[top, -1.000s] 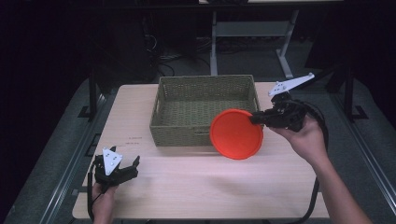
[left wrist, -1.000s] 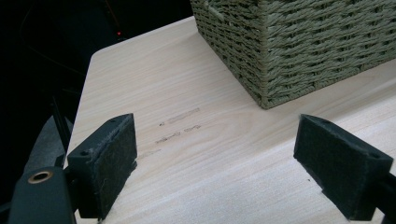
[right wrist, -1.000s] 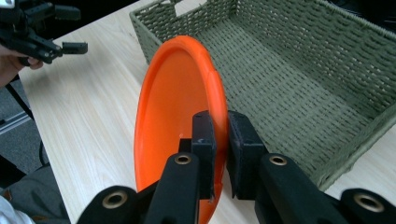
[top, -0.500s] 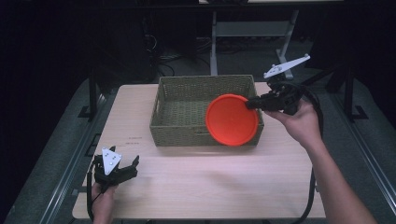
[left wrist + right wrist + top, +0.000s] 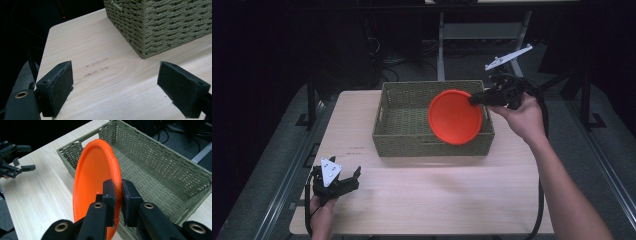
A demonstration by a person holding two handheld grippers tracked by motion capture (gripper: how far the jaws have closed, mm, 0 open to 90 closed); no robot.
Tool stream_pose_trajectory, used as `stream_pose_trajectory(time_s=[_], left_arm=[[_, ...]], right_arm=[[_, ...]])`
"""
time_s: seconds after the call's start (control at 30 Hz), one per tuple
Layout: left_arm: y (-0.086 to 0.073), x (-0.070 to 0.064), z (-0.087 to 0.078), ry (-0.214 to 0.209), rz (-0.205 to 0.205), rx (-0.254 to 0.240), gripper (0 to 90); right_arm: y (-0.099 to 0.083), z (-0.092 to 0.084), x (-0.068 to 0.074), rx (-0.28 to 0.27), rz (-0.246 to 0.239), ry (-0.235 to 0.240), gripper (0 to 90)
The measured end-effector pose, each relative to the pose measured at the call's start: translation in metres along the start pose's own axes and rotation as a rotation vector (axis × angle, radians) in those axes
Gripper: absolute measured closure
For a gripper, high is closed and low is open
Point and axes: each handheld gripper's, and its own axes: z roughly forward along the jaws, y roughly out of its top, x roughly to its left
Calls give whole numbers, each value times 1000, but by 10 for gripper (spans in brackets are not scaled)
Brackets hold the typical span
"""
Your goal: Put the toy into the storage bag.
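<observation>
An orange plate (image 5: 455, 116) hangs on edge, tilted, over the right half of a woven green basket (image 5: 404, 131). My right gripper (image 5: 475, 99) is shut on the plate's rim; in the right gripper view its two black pads (image 5: 109, 195) pinch the orange plate (image 5: 93, 180) above the basket (image 5: 160, 173). My left gripper (image 5: 346, 179) rests open near the table's front left corner, held by a hand. In the left gripper view its pads (image 5: 57, 85) stand wide apart over bare wood, with the basket's corner (image 5: 160, 25) ahead.
The light wooden table (image 5: 437, 200) lies bare in front of the basket. Small dark marks (image 5: 97, 66) sit on the wood ahead of the left gripper. A metal stand (image 5: 447, 35) and cables lie on the dark floor behind the table.
My right gripper has carried the orange plate up and leftward, from beside the basket's front right corner to above its right half. The left gripper has stayed put.
</observation>
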Motion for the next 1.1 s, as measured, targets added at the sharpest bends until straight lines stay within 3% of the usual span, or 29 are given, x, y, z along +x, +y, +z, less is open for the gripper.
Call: stream_pose_trajectory(time_s=[0.47,1.1], left_arm=[[1,0,-2,5,-2,-24,128],[0,0,-2,1,-10,-22,128]], right_arm=[[17,8,-11,-9,22,-55,819],[22,38,-32,3,87,-93,818]])
